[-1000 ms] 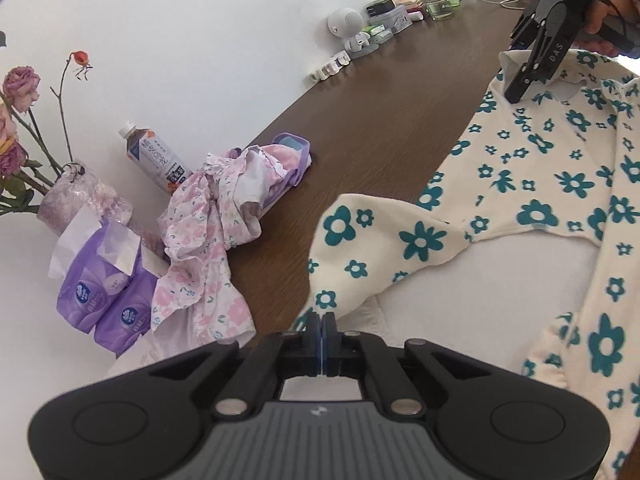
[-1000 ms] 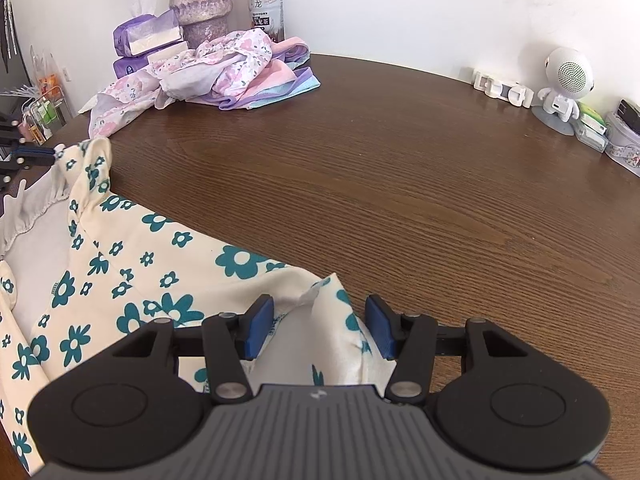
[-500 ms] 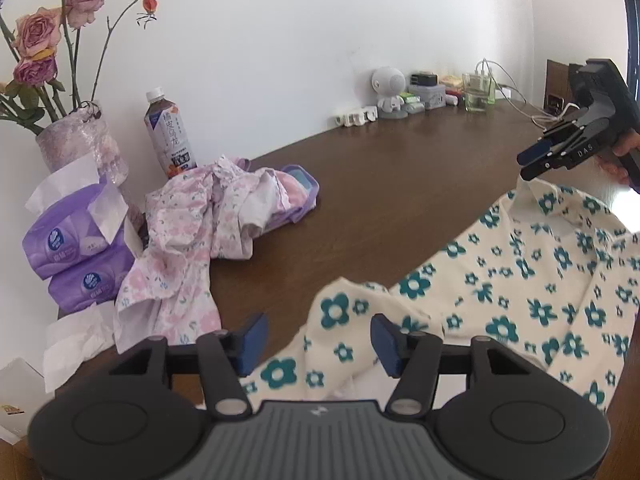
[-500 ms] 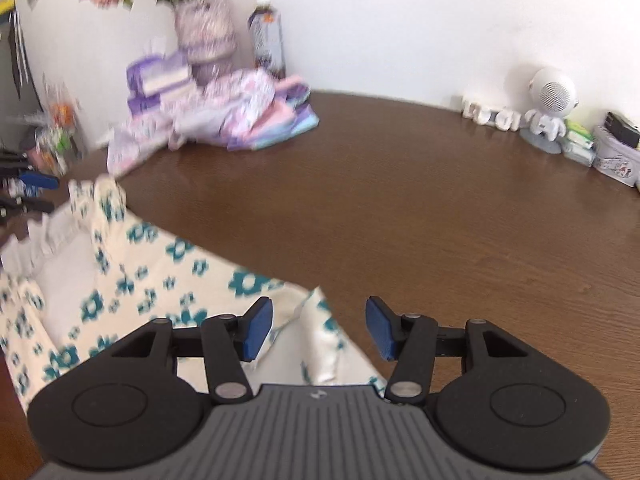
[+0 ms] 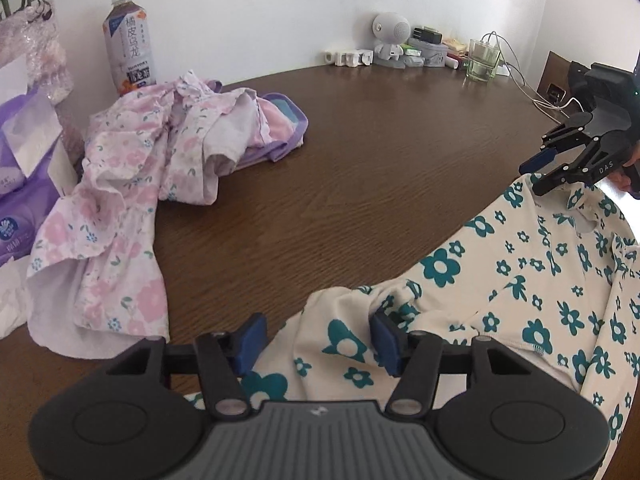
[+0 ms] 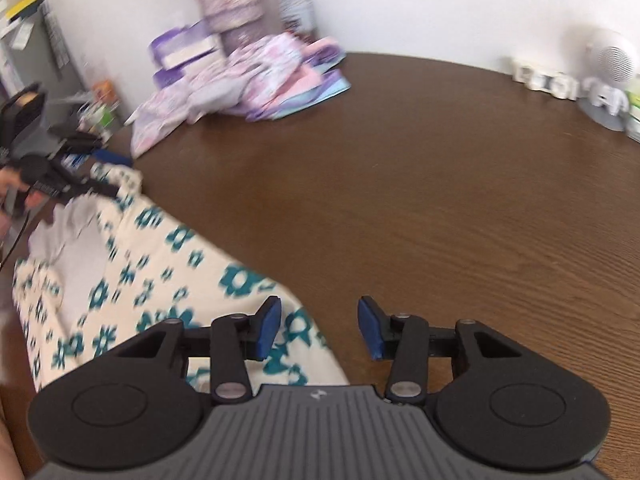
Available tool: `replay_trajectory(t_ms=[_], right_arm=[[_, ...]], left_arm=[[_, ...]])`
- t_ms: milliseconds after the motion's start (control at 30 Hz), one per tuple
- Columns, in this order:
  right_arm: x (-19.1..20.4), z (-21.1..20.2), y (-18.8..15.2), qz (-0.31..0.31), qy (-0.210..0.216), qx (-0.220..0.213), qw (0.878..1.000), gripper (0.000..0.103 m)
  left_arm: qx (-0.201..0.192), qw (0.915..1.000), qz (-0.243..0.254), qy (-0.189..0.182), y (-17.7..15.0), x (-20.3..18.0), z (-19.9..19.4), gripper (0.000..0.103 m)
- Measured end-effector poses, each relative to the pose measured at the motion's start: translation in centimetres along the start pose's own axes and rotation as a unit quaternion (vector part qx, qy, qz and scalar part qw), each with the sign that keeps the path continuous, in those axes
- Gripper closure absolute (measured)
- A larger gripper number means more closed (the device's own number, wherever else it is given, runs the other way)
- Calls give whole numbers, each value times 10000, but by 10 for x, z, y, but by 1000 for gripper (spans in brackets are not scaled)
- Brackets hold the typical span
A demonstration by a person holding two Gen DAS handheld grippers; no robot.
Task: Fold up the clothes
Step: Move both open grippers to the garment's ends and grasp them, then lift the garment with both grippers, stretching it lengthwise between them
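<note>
A cream garment with teal flowers lies on the near part of the brown table. It also shows blurred in the right wrist view. My left gripper is open, with a fold of the garment lying between its blue pads. My right gripper is open and empty above the garment's corner and the bare table. The right gripper also shows in the left wrist view, open over the garment's far end. The left gripper shows in the right wrist view.
A heap of pink floral and purple clothes lies at the left. Behind it stand a tea bottle, purple tissue packs and a vase. A white robot figure, a glass and cables line the far wall.
The left gripper, shut on the garment's edge a second ago, has opened and let it drop. Both grippers have lifted and tilted up; the right one pulled back off the cloth.
</note>
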State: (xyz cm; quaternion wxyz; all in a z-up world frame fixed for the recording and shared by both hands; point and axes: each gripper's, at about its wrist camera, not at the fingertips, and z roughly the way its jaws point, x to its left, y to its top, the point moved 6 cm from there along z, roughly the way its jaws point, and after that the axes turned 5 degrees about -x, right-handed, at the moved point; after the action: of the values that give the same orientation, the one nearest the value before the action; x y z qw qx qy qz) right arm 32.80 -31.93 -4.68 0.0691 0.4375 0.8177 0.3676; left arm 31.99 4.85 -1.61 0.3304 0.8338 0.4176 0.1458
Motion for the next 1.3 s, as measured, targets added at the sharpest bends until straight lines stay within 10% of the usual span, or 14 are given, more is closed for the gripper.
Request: replay_trajectory(t_ms=[200,300,500,767,867,1067,1200,1300], right_arm=[[12,5,1,-273,-170,110,9994,71],[22,9,2,-512,-239,182,9982,92],[47,-6,-4,-1182,-781,-40,9899,98],[116,-50,-41,-2818,-1794,-716,9398,98],[139,-58,-70,-3413,-2113,-791,9125,99],[168,-56,-118,-3937,-2349,-637,8864,98],[172,-56,-122,-3799,-2332,-620,8930,98],[172,-61,-117,-3606,-2192,-631,9044,93]], left_arm=[[-66,9998,188,7,-2,-1,4,45],[-104,9997,206,-93,-2,-7,0,89],[-678,9888,1197,576,-7,-39,-26,97],[-1692,9118,3379,1607,-58,-117,-87,97],[-1609,8995,3696,1684,-87,-136,-88,93],[-1283,9239,3309,1428,-105,-143,-88,79],[-1420,9519,2578,849,-82,-134,-108,39],[-1230,9566,2581,558,-66,-131,-105,38]])
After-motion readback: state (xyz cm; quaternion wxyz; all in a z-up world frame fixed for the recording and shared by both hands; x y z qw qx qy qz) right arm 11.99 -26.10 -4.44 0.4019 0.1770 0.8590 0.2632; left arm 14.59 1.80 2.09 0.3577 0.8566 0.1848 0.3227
